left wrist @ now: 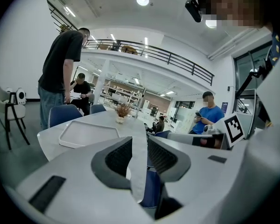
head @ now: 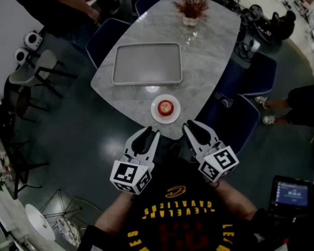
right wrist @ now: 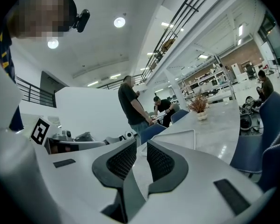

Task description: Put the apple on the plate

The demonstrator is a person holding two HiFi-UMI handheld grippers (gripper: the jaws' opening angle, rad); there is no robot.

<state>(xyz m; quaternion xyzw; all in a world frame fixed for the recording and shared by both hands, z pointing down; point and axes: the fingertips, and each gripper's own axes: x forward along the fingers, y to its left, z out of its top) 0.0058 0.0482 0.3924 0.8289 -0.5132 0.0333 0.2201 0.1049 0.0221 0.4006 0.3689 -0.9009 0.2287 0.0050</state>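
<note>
In the head view a red apple (head: 166, 107) rests on a small white plate (head: 156, 114) near the front edge of the marble table (head: 209, 61). My left gripper (head: 153, 132) is held short of that edge, below and left of the plate. My right gripper (head: 189, 124) hovers below and right of it. Both are shut with nothing between the jaws and touch neither the apple nor the plate. The left gripper (left wrist: 139, 146) and the right gripper (right wrist: 141, 155) each look out across the table. Neither gripper view shows the apple or the plate.
A grey tray (head: 146, 63) lies beyond the plate, with a potted dry plant (head: 190, 7) at the far end. Blue chairs (head: 235, 122) surround the table. One person (head: 57, 4) stands at the far left, and another's feet (head: 267, 111) show at the right.
</note>
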